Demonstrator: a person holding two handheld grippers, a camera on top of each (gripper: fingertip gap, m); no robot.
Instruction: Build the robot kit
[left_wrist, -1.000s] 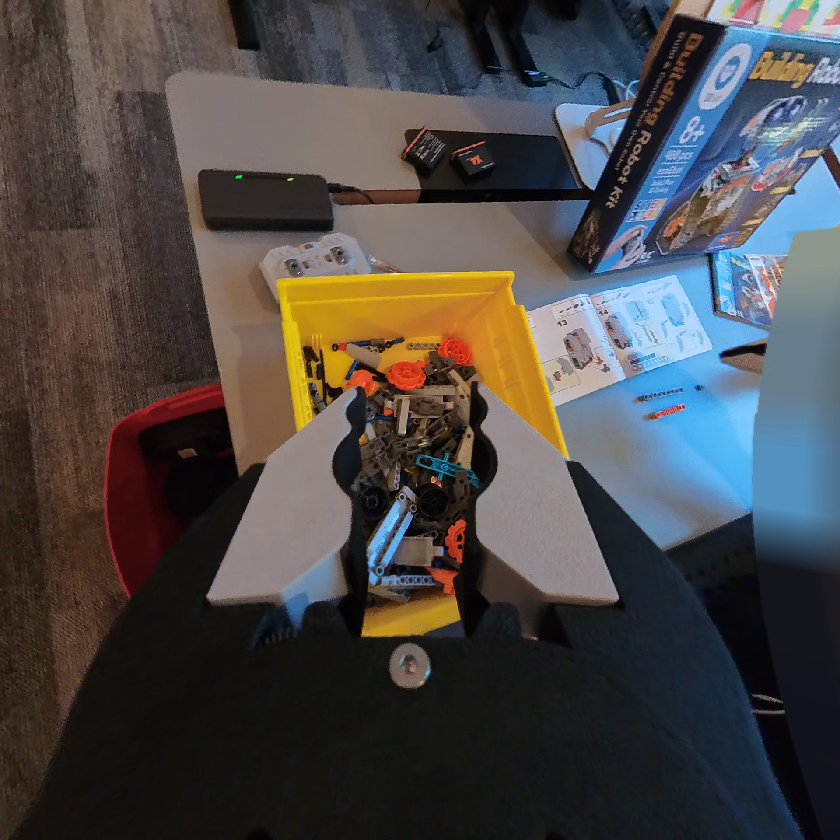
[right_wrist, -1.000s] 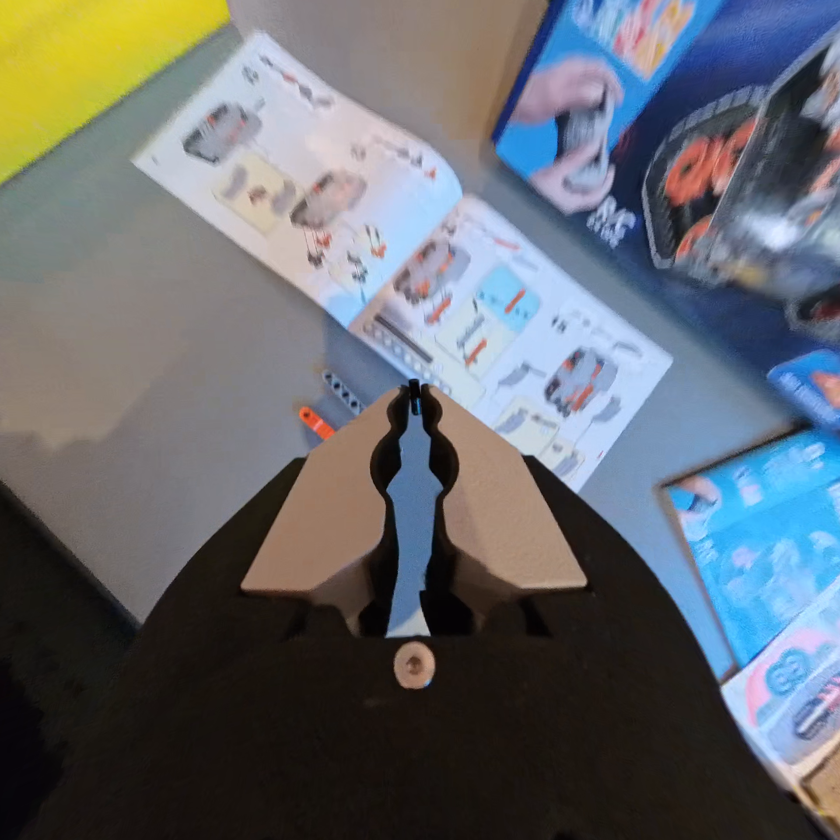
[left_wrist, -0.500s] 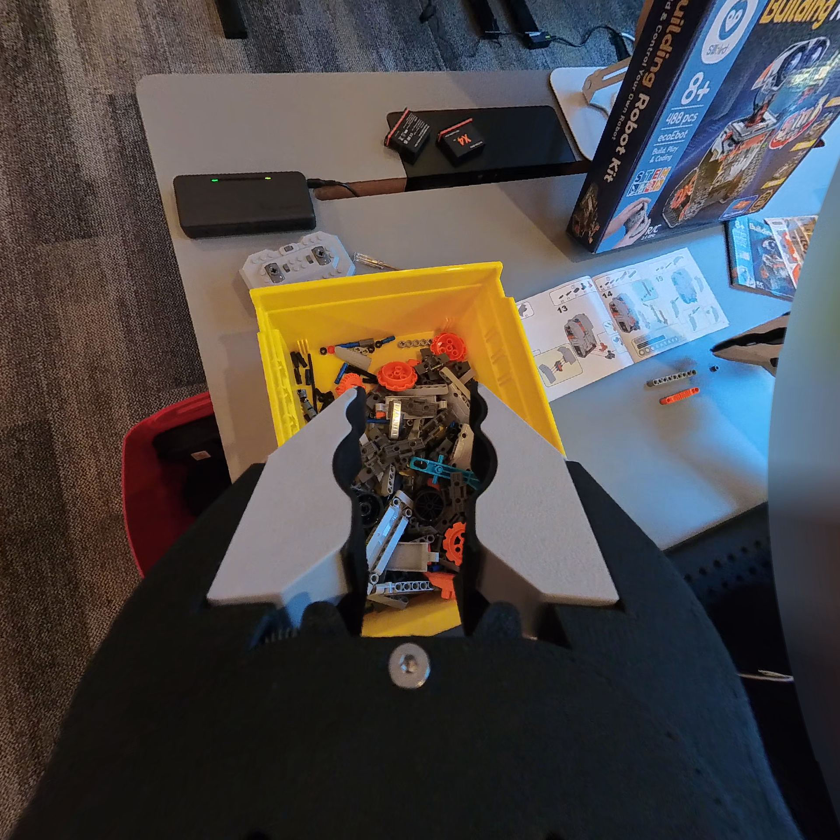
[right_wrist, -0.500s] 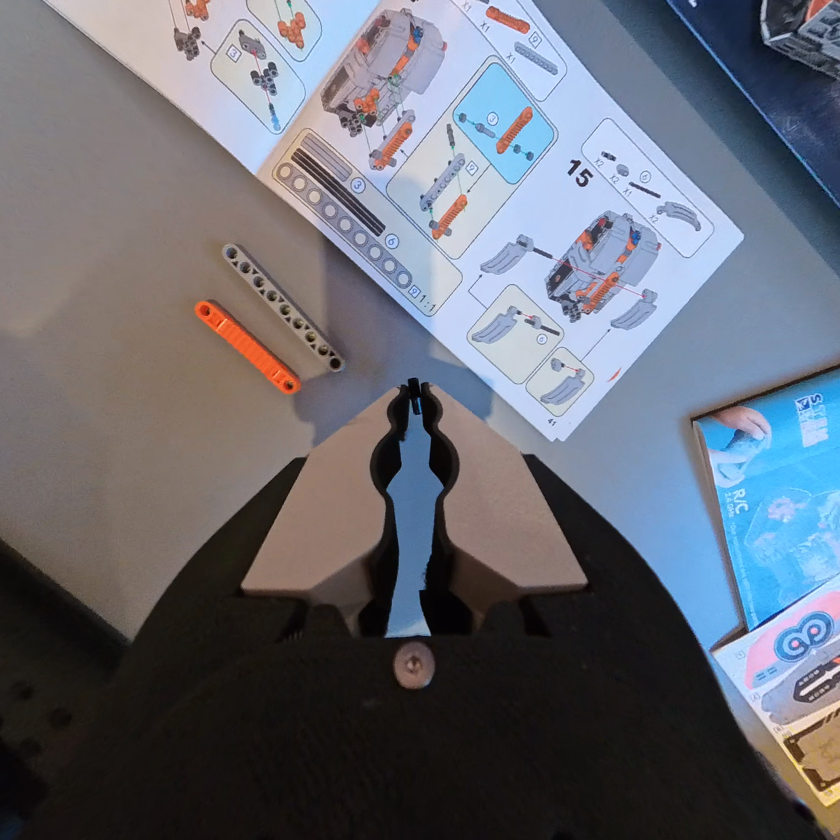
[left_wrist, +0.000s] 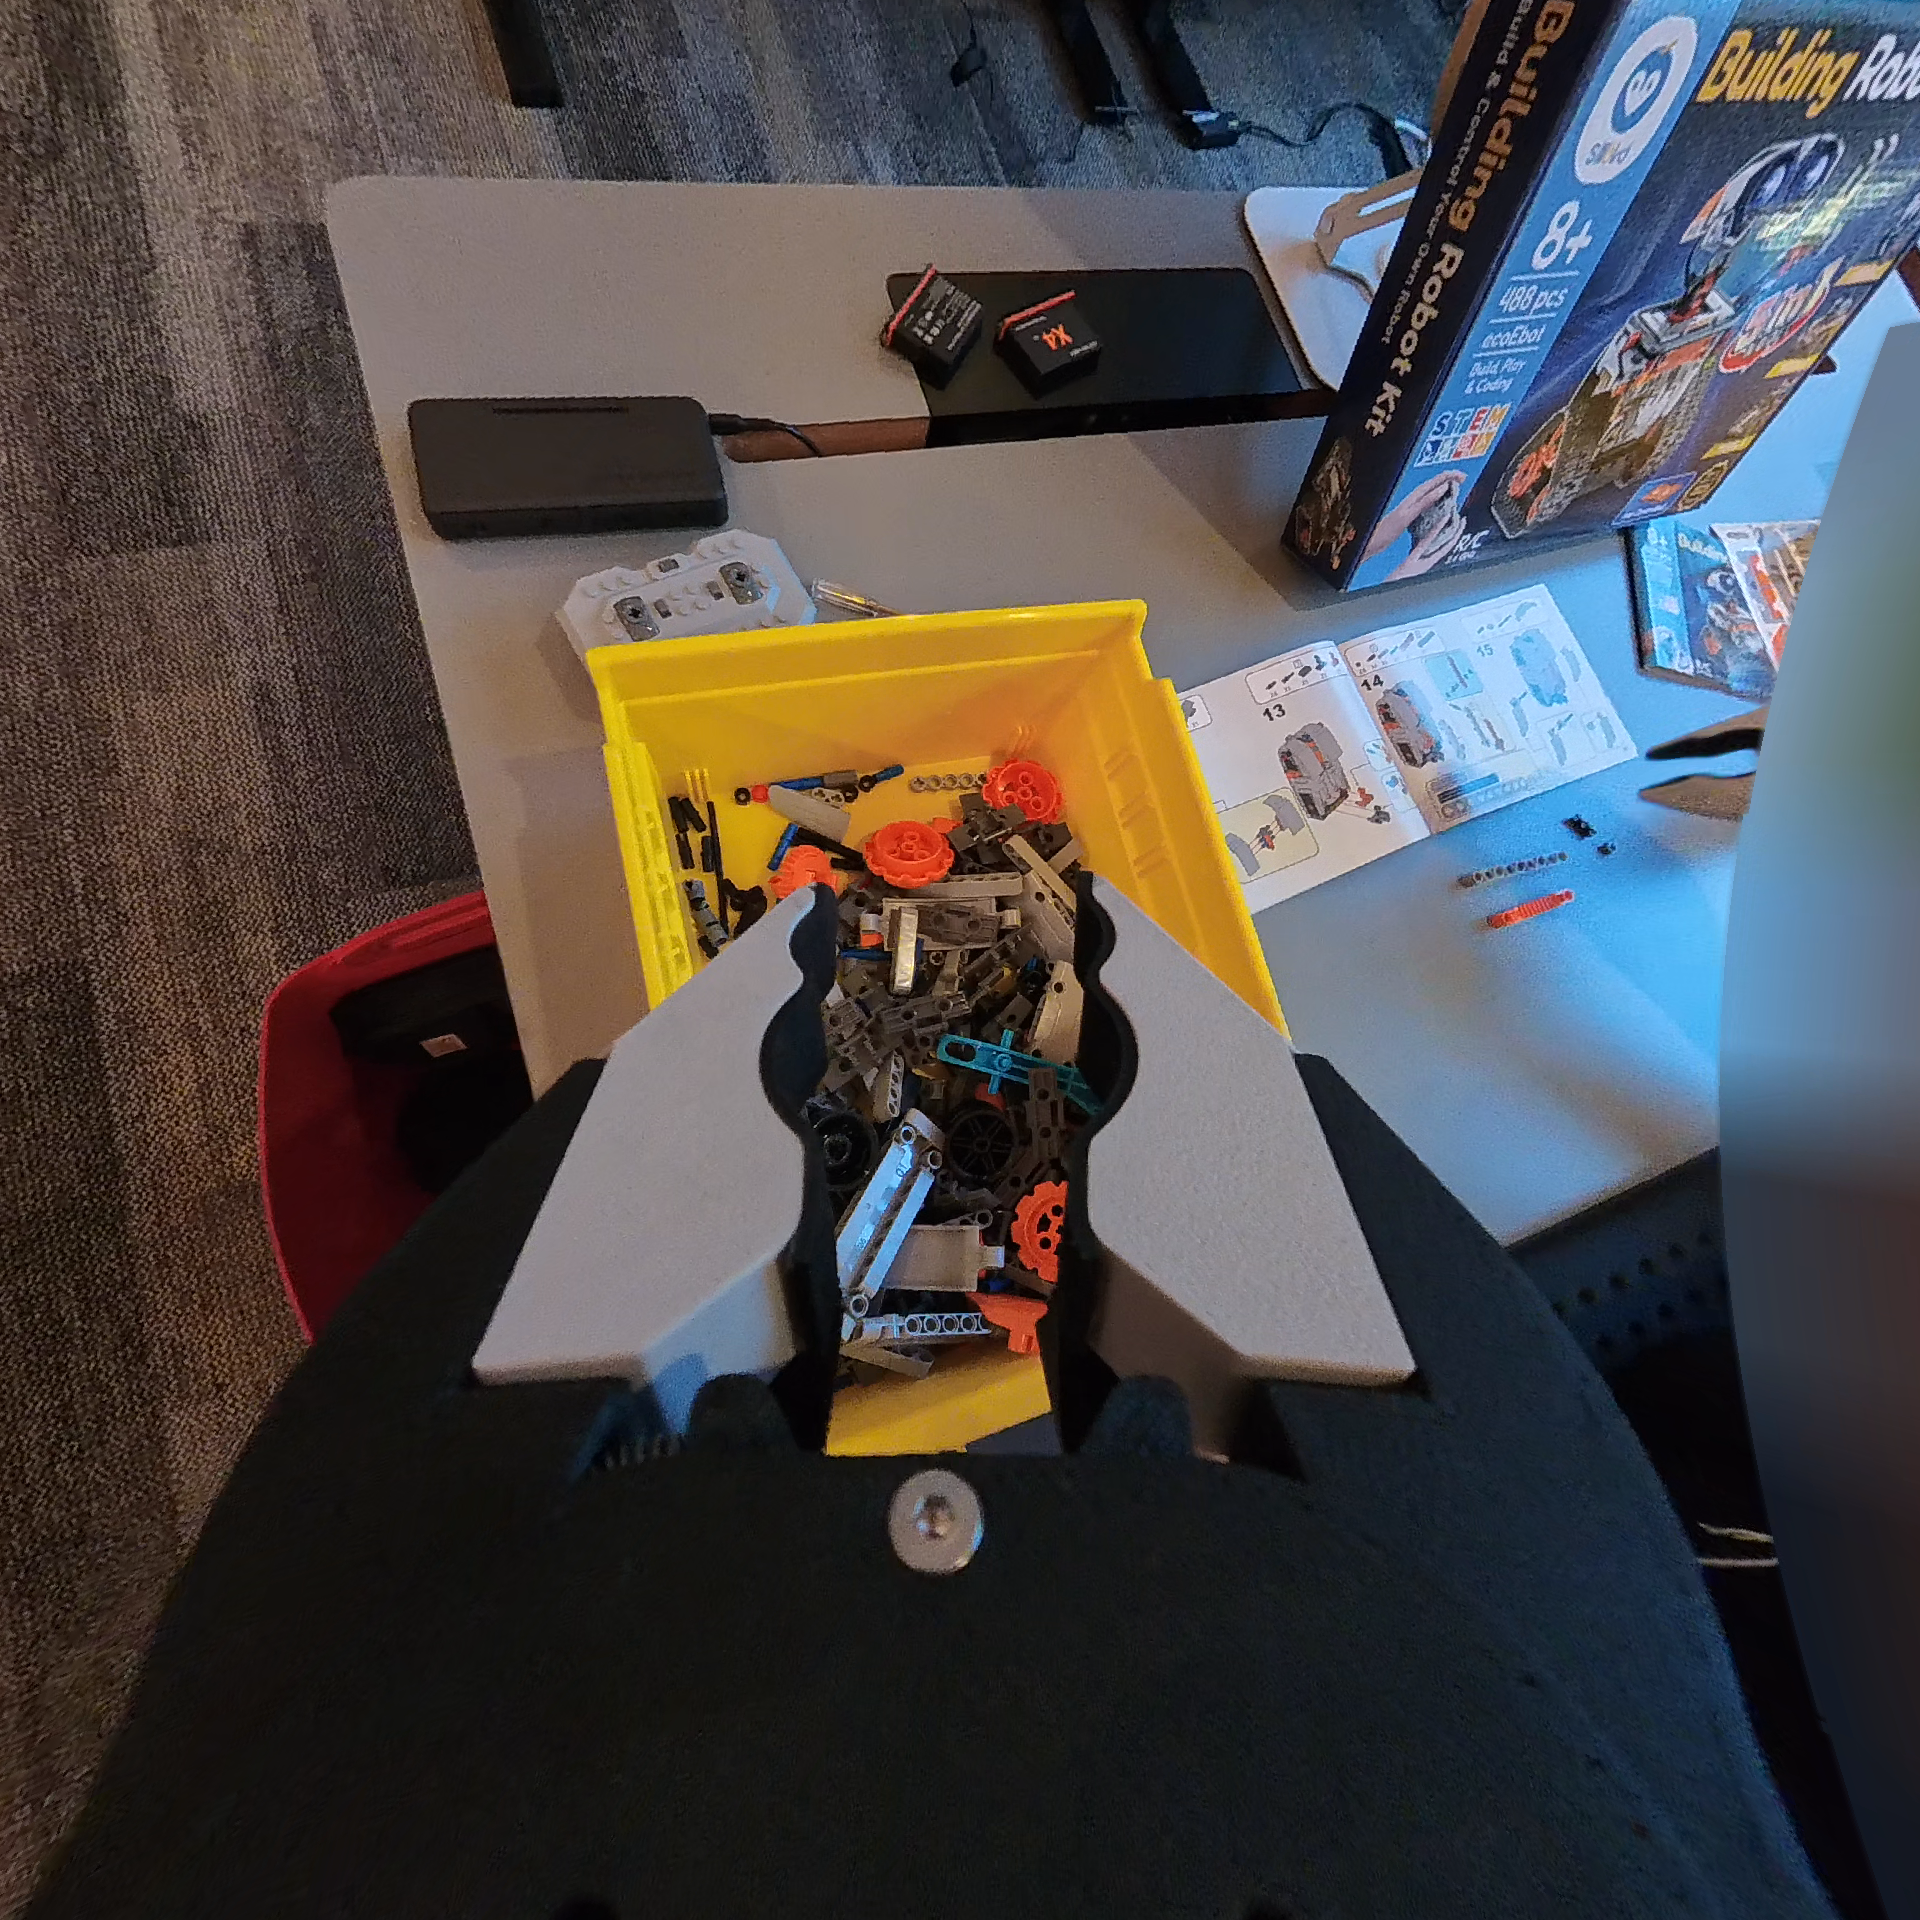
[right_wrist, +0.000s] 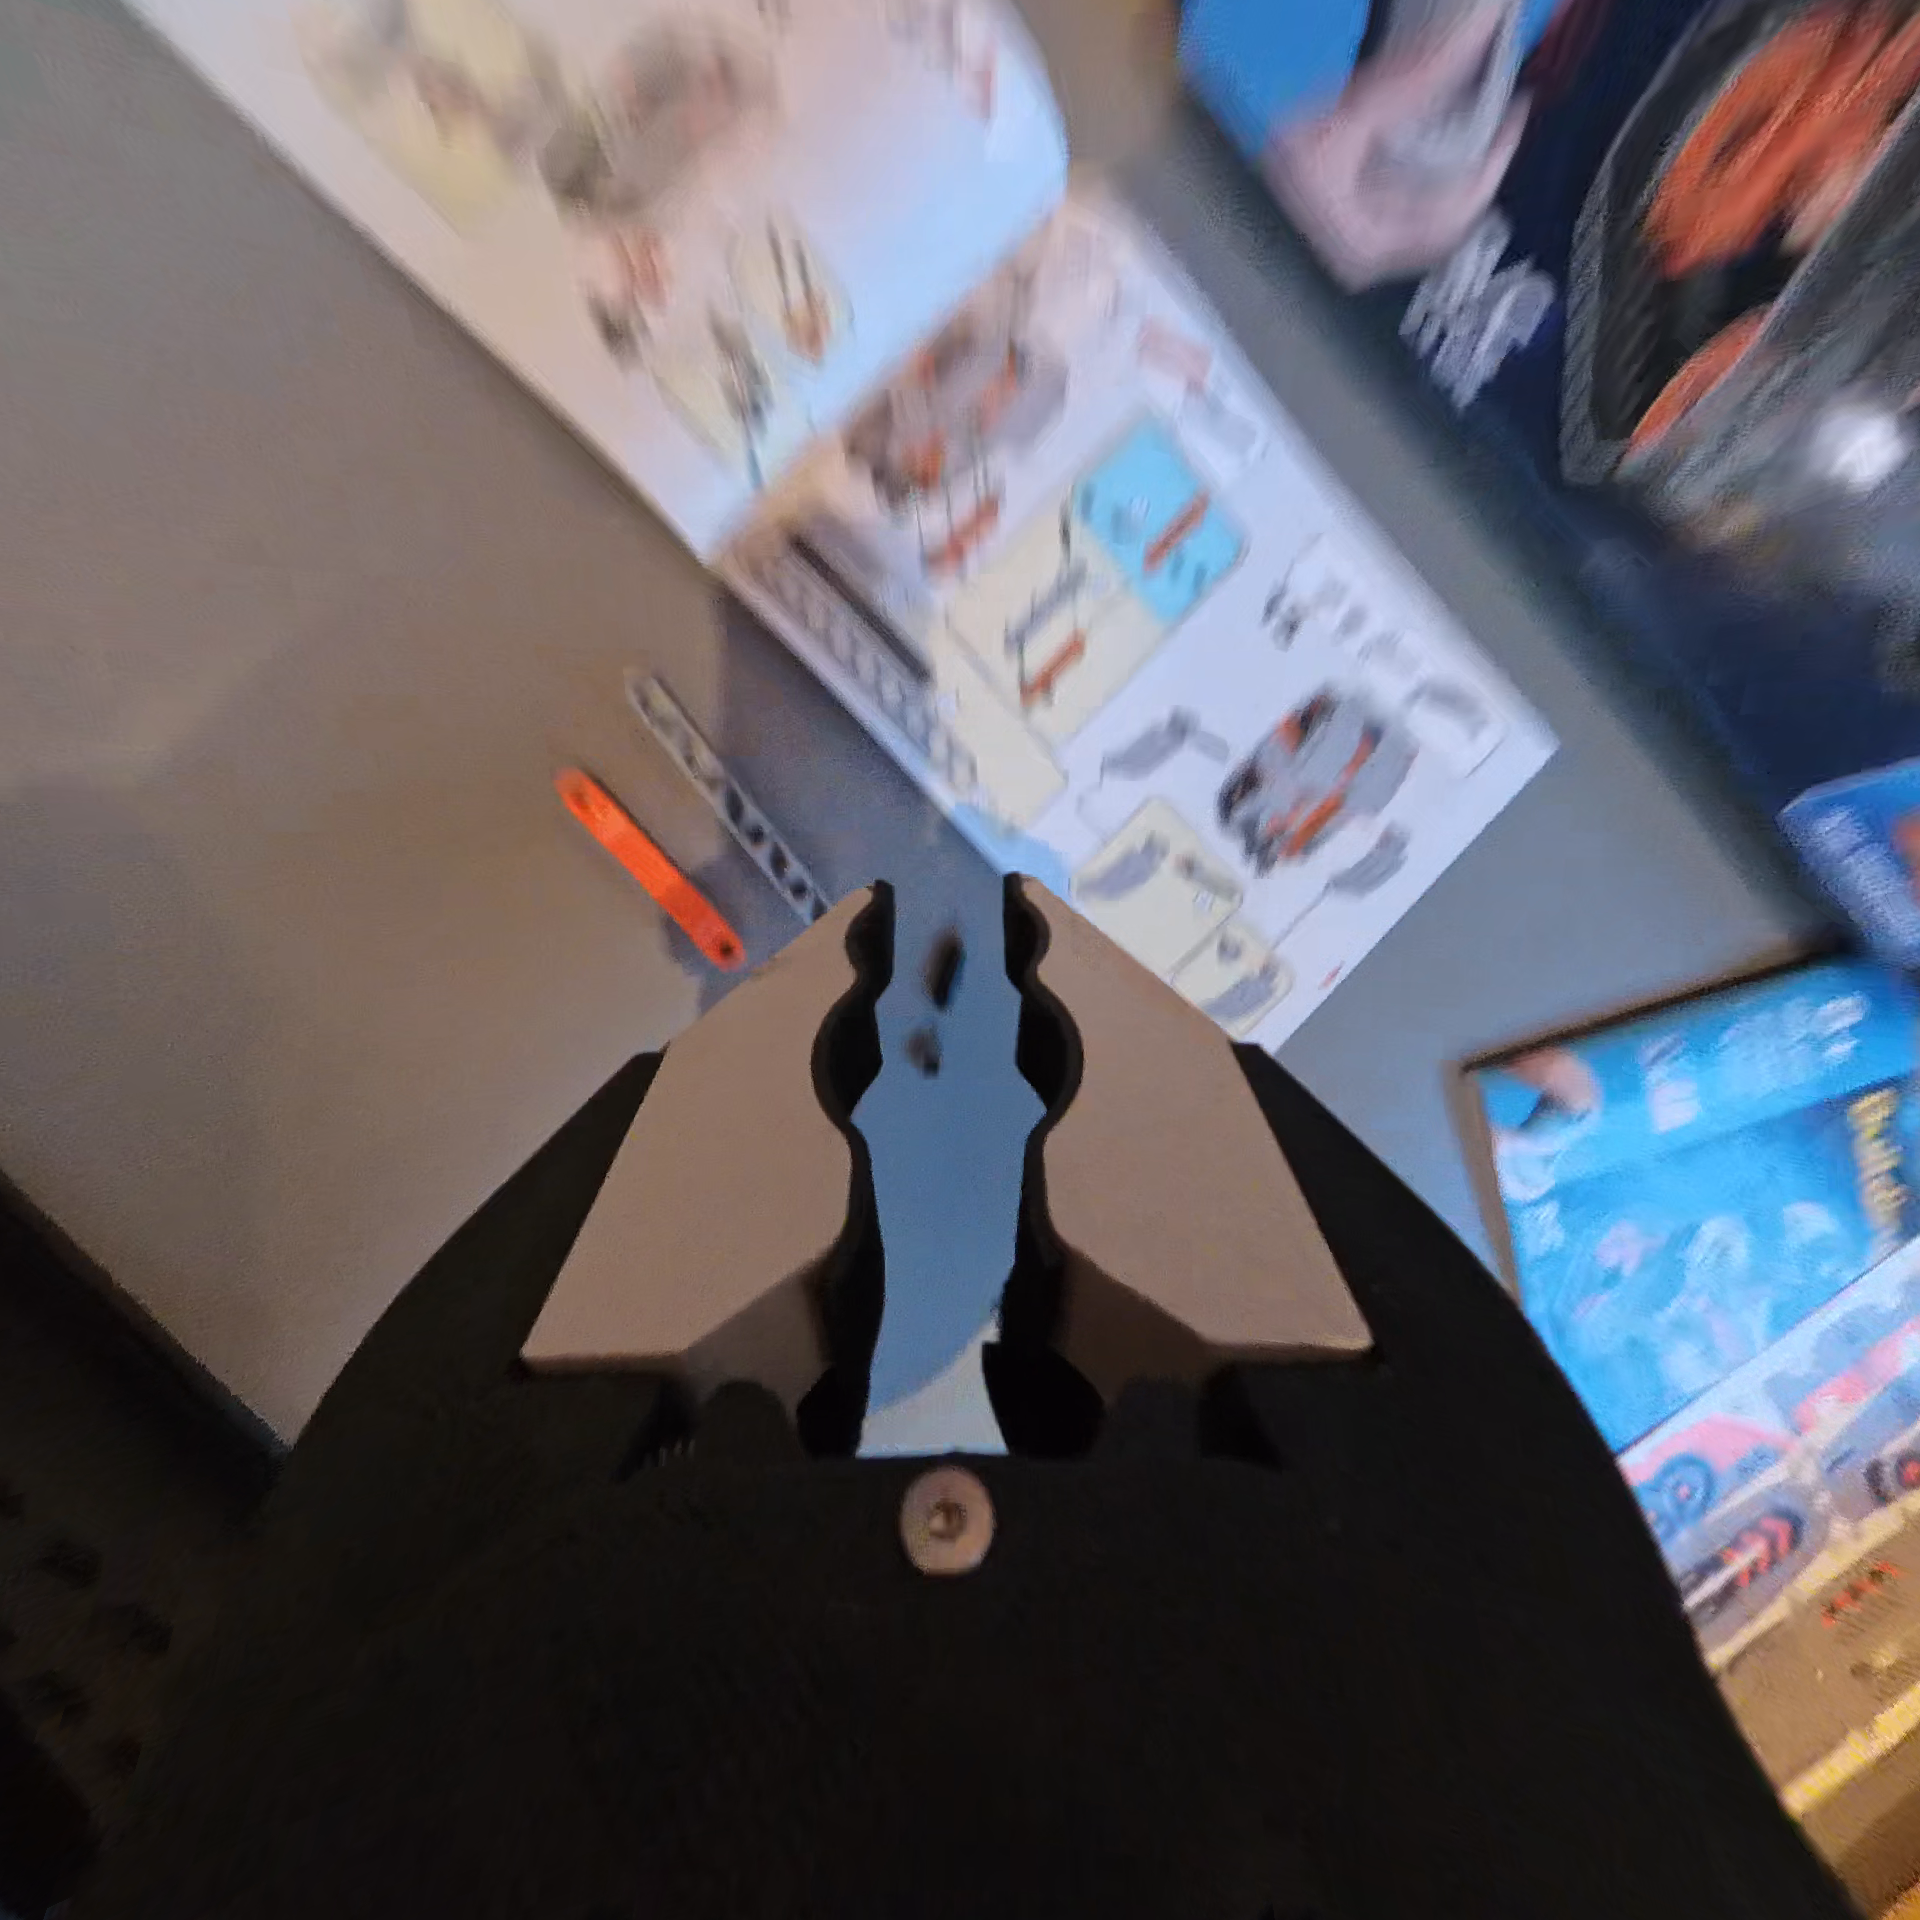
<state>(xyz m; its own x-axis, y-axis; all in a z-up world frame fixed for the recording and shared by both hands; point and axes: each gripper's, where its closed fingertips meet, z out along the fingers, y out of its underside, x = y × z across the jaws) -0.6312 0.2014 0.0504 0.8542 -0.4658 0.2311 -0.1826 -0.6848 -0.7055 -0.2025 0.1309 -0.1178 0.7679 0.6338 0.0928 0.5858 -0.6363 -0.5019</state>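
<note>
**Currently: both grippers empty, L over bin, R over 2 small pins**

Currently the L gripper (left_wrist: 945, 891) hangs above the yellow bin (left_wrist: 862, 644). Jaws are spread wide with nothing between them, tips clear of the parts pile (left_wrist: 956, 1039) of grey, black and orange pieces. The bin sits on the grey table (left_wrist: 623, 270). A white module (left_wrist: 686, 597) sits just past its rim at 11 o'clock, a black box w/ cable (left_wrist: 566, 468) beyond that, and the kit box (left_wrist: 1558, 291) stands at 1 o'clock.

R gripper (right_wrist: 945, 890): jaws apart, gripping nothing. Two small black pins (right_wrist: 943, 966) lie on the table in the gap between the fingers. The view is blurred, so I can't tell if the pads touch them; it looks like not. Orange beam (right_wrist: 649, 868) and grey beam (right_wrist: 727, 800) lie side by side at 10 o'clock of the tips, near but apart from the pins. The open manual (right_wrist: 1143, 623) is at 12–1 o'clock, w/ loose booklets (right_wrist: 1683, 1195) at 3–4.
</note>
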